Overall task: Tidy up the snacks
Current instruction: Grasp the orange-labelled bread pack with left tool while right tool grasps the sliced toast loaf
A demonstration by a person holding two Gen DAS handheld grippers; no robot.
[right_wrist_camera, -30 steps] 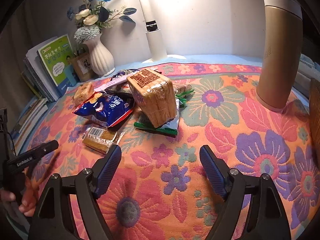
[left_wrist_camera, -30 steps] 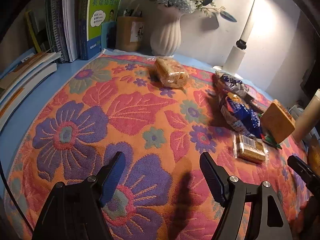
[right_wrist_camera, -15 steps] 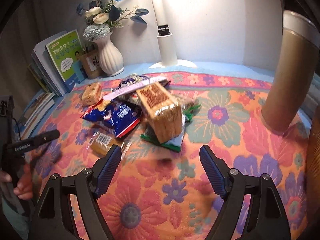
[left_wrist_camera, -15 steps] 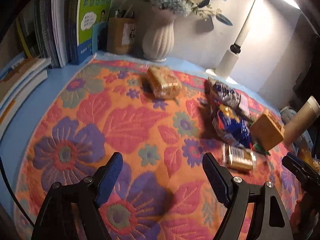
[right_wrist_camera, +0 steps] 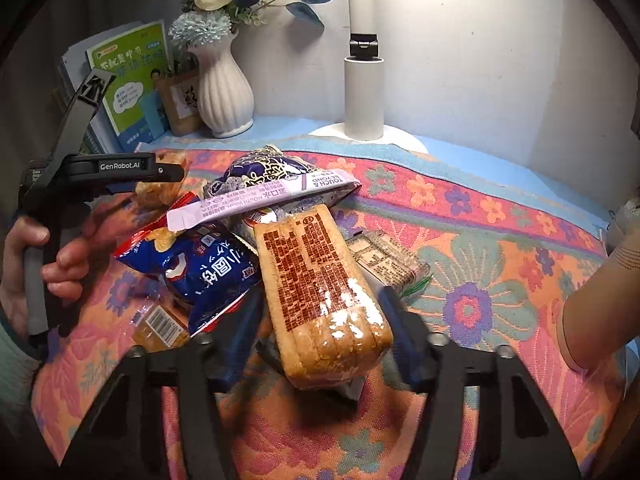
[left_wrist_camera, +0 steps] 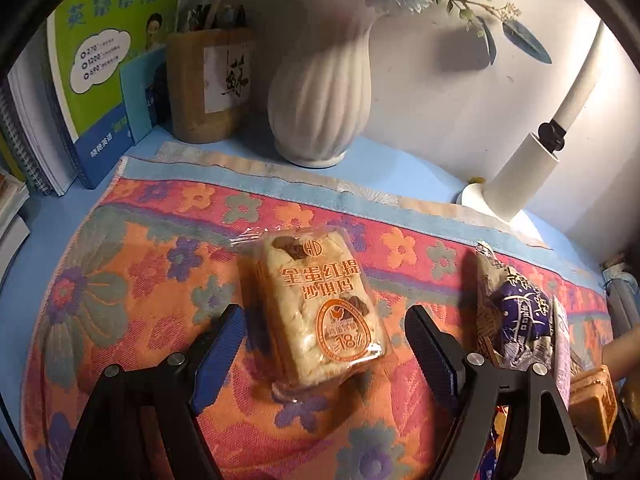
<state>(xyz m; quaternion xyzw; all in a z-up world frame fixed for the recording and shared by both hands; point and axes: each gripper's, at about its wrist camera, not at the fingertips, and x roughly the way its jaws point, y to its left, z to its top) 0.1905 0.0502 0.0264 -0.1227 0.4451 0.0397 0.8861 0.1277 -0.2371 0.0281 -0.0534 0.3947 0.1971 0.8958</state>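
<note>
A clear-wrapped pale rice-cake pack [left_wrist_camera: 316, 308] lies on the floral cloth [left_wrist_camera: 152, 280], between the fingers of my left gripper [left_wrist_camera: 324, 344]. That gripper is open and its pads stand apart from the pack. In the right wrist view a long brown toast pack [right_wrist_camera: 320, 280] leans on the snack pile. My right gripper [right_wrist_camera: 324, 320] straddles its near end with the jaws closing, and narrow gaps still show at the blurred pads. The pile holds a blue chip bag [right_wrist_camera: 204, 268], a purple bag [right_wrist_camera: 260, 168] and a lilac sachet [right_wrist_camera: 260, 196].
A white vase [left_wrist_camera: 320, 92], a brown pen holder [left_wrist_camera: 204, 84] and upright books [left_wrist_camera: 100, 60] line the back. A white lamp [right_wrist_camera: 364, 96] stands behind the pile. A tan flask [right_wrist_camera: 592, 308] is at the right edge. A hand [right_wrist_camera: 60, 264] holds the left gripper.
The left gripper moved forward across the cloth until the rice-cake pack lay between its fingers. The right gripper came up to the toast pack and its jaws narrowed around it.
</note>
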